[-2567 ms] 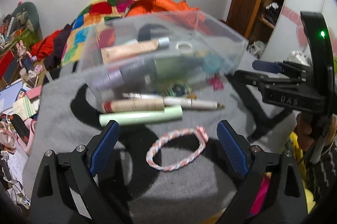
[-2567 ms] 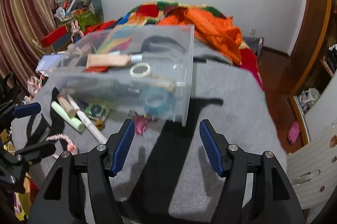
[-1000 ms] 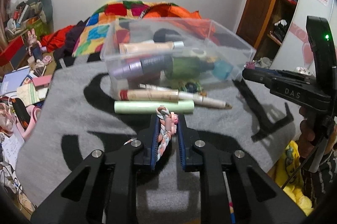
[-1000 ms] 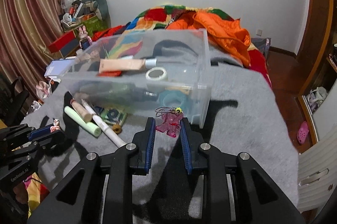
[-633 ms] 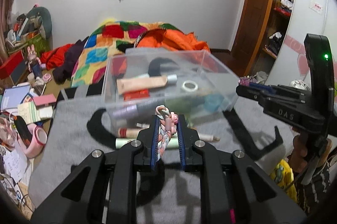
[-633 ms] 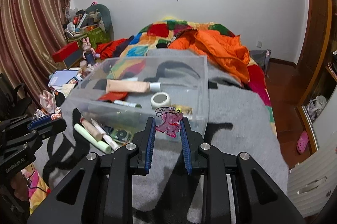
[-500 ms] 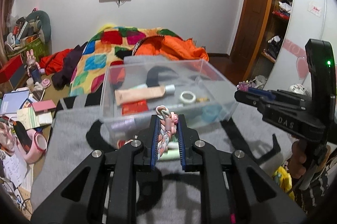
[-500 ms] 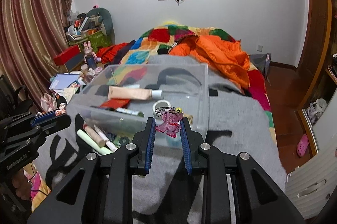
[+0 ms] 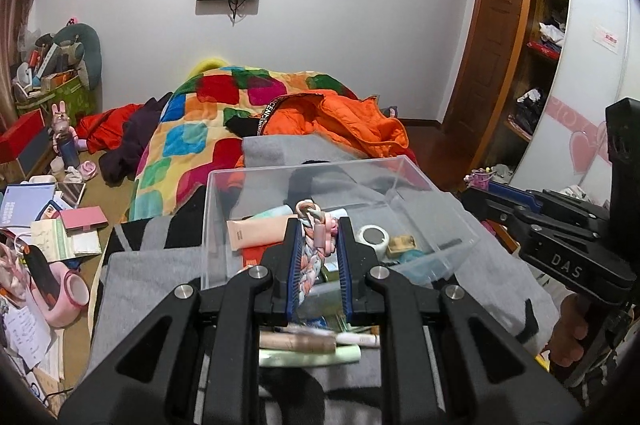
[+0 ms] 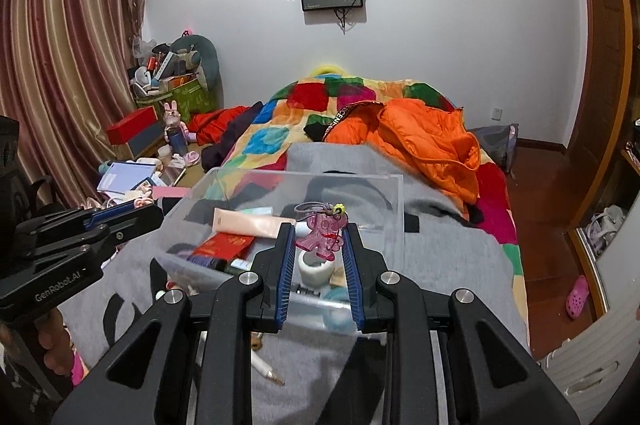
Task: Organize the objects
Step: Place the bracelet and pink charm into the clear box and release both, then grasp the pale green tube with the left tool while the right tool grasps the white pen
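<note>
My left gripper (image 9: pixel 318 231) is shut on a braided pink, white and blue bracelet (image 9: pixel 314 245), held up over the near wall of a clear plastic box (image 9: pixel 224 177). My right gripper (image 10: pixel 318 231) is shut on a pink translucent charm (image 10: pixel 320 235) with a loop cord, also raised above the box (image 10: pixel 394 201). Inside the box lie a peach tube (image 9: pixel 256 229), a red packet (image 10: pixel 224 245) and a tape roll (image 9: pixel 373 236). A brown tube (image 9: pixel 296 339), a white pen (image 9: pixel 358 339) and a pale green tube (image 9: pixel 312 356) lie on the grey cloth in front of the box.
The box stands on a grey cloth (image 10: pixel 448 257) spread over a bed with a patchwork quilt (image 9: pixel 192 129) and an orange jacket (image 10: pixel 432 141). Books and clutter (image 9: pixel 44 225) cover the floor at left. A wardrobe (image 9: pixel 536 57) stands at right.
Both grippers have risen with their loads, from near the cloth to above the box's rim. The loose tubes and pen now show lower in the left wrist view.
</note>
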`<act>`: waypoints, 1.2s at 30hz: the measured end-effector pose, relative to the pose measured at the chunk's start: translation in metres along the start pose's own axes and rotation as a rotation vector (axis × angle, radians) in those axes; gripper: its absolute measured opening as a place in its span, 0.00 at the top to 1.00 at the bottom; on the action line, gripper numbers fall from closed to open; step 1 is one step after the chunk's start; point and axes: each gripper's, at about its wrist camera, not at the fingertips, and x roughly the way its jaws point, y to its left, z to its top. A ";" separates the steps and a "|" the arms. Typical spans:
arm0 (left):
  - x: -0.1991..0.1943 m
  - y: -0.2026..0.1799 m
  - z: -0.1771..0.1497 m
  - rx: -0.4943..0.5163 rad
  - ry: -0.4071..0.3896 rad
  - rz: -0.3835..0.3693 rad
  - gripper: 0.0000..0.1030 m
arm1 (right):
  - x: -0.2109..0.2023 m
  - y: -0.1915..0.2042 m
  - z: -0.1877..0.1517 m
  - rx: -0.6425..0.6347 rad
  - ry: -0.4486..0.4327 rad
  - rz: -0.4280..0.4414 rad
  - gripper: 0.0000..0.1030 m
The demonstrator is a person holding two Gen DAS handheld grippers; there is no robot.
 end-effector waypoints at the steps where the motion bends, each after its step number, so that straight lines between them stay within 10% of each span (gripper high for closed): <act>1: 0.004 0.001 0.001 0.000 0.003 0.002 0.84 | 0.004 0.000 0.002 0.002 0.003 0.000 0.79; 26: 0.086 0.008 -0.008 -0.006 0.172 0.018 0.83 | 0.078 -0.009 -0.019 0.033 0.181 -0.016 0.79; 36: 0.051 0.008 -0.005 0.002 0.112 0.019 0.46 | 0.056 -0.003 -0.019 0.012 0.150 -0.015 0.55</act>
